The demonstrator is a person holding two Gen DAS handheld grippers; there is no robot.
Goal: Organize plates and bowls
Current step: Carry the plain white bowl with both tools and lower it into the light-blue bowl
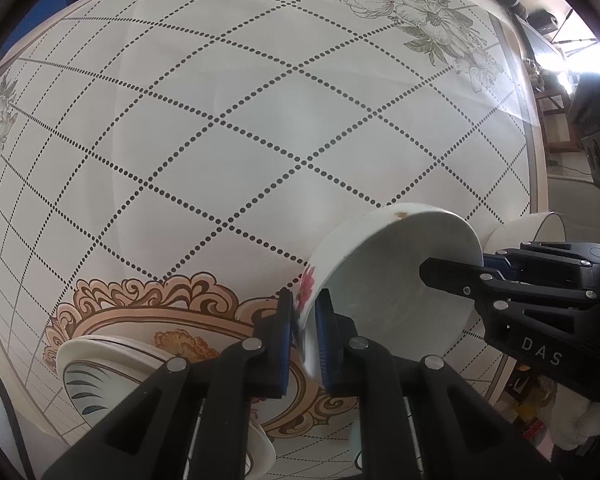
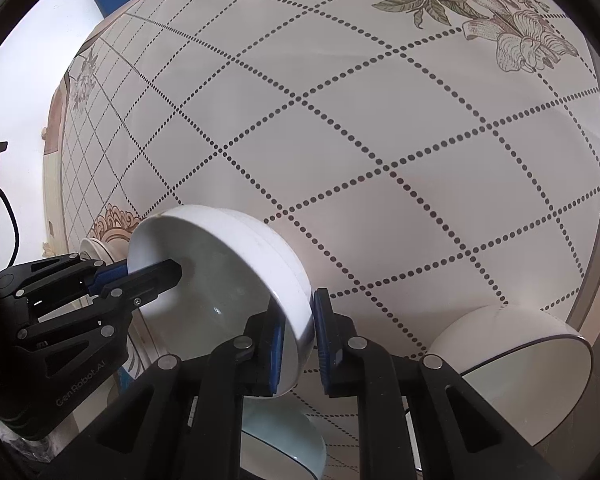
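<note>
Closest to the lens, clamps the left tongs [image 1: 305, 300] onto the near wall of a white bowl [image 1: 400, 272], blue pads pressed tight, one on the red flower print outside and one inside. Pinches the opposite rim of that same bowl with the right tongs [image 2: 298, 314], pads shut against the wall, one finger reaching into the hollow. Holds the bowl between both pairs over the surface [image 1: 260, 120], pale inside open to both lenses; cannot tell whether its foot touches anything below. Shows, low and left of the left tongs, a stack of plates [image 1: 84, 372] painted with blue leaf strokes, lying over an orange scrolled medallion [image 1: 140, 300] printed on the cloth. Shows, on the outer side of the right tongs, a second white bowl [image 2: 520, 344] with a thin dark rim line, near the edge of the surface and apart from the held bowl. Shows beneath the right tongs a pale blue dish [image 2: 284, 436], partly hidden. Further out, spreads a dotted diamond grid across the cream cloth, with a grey-green flower print [image 2: 460, 0] at the far corner.
</note>
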